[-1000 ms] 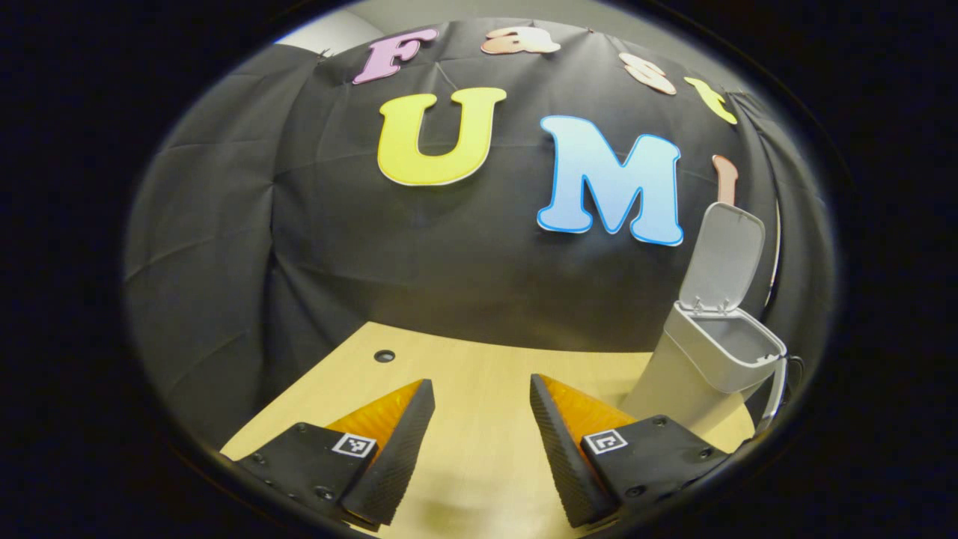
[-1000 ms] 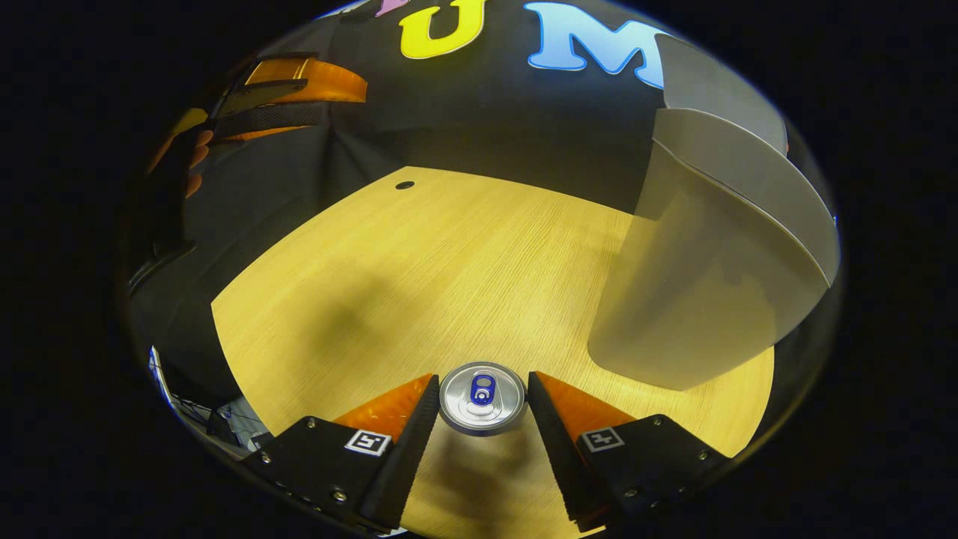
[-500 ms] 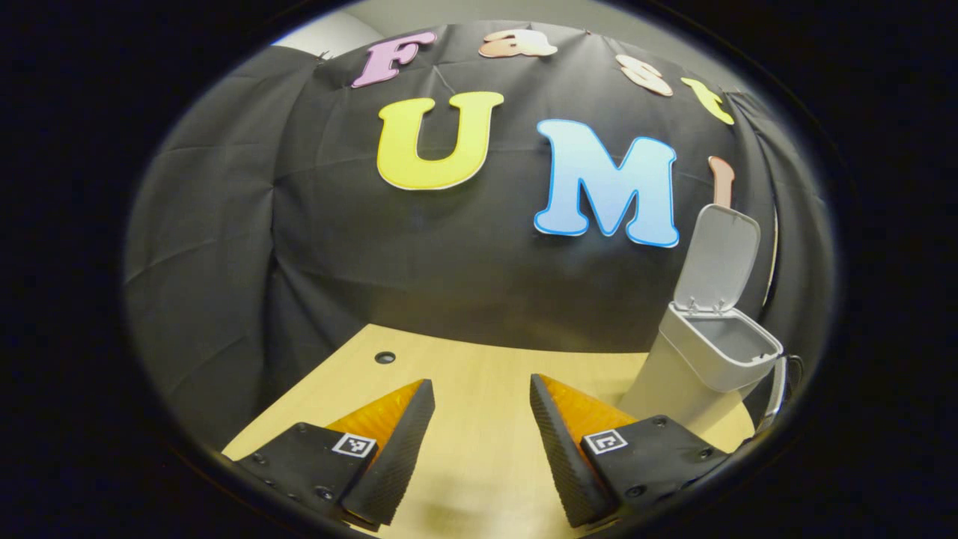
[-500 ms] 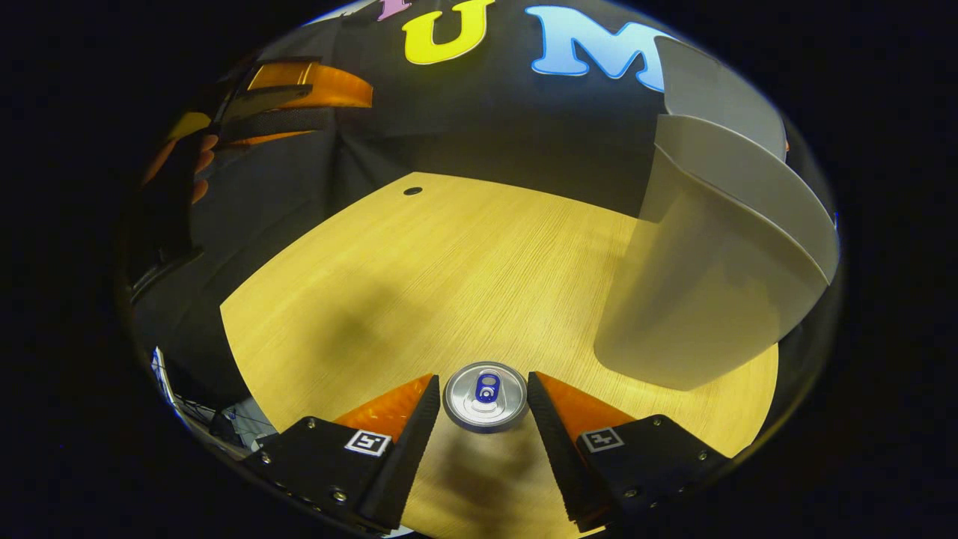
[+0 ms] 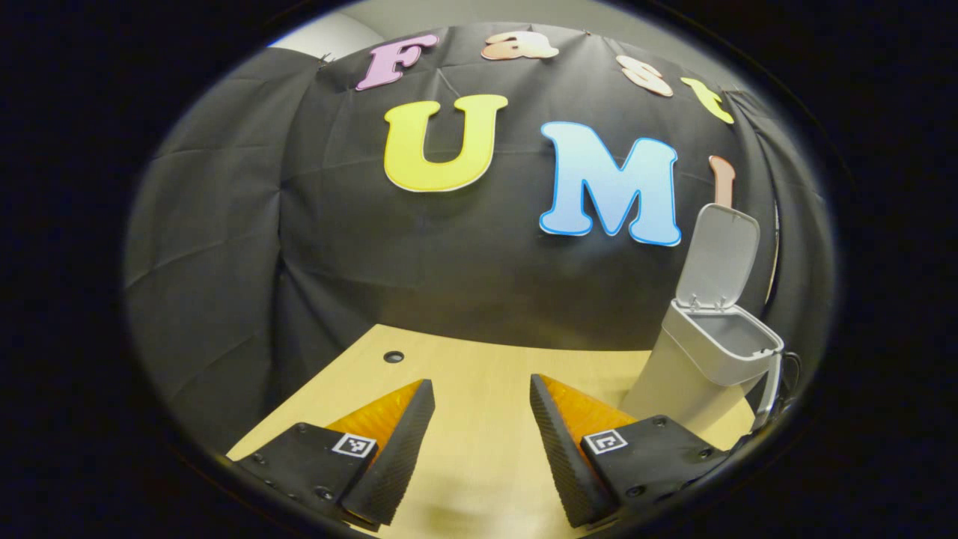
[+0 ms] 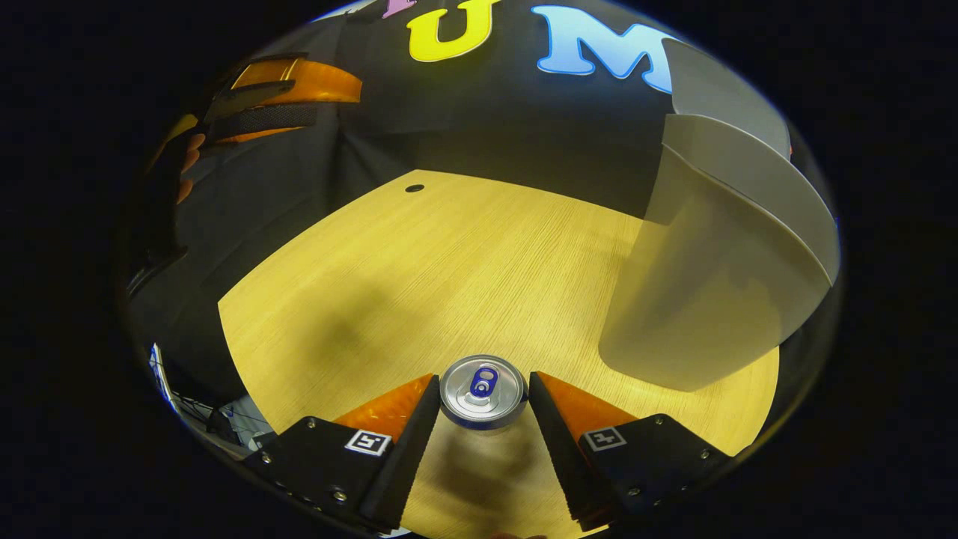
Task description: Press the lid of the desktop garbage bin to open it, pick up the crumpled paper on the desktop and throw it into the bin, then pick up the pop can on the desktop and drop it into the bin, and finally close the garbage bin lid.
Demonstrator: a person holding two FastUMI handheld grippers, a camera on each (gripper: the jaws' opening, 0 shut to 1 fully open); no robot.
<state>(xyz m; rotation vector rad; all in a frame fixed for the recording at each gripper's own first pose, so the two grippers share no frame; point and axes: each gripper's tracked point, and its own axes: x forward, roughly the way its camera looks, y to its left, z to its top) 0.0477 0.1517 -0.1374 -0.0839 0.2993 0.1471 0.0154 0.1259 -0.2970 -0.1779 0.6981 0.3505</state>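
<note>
A pop can [image 6: 482,382] stands upright on the wooden table [image 6: 449,262], seen from above with its silver top and blue tab. My right gripper [image 6: 483,383] is open, one finger on each side of the can, close to its rim. The pale grey bin [image 6: 711,284] stands just right of the can. In the left gripper view the bin [image 5: 700,374] is at the far right with its lid [image 5: 718,251] raised upright and the mouth open. My left gripper [image 5: 479,389] hangs open above the table with nothing between its fingers.
A hand holds the left gripper [image 6: 284,97] high at the upper left of the right gripper view. A small round hole [image 6: 414,188] lies in the table near the far edge. Black cloth walls close the back and left.
The can's top has slid slightly deeper between my right gripper's fingers. The left gripper view has shifted a little; the bin and its lid stand as before.
</note>
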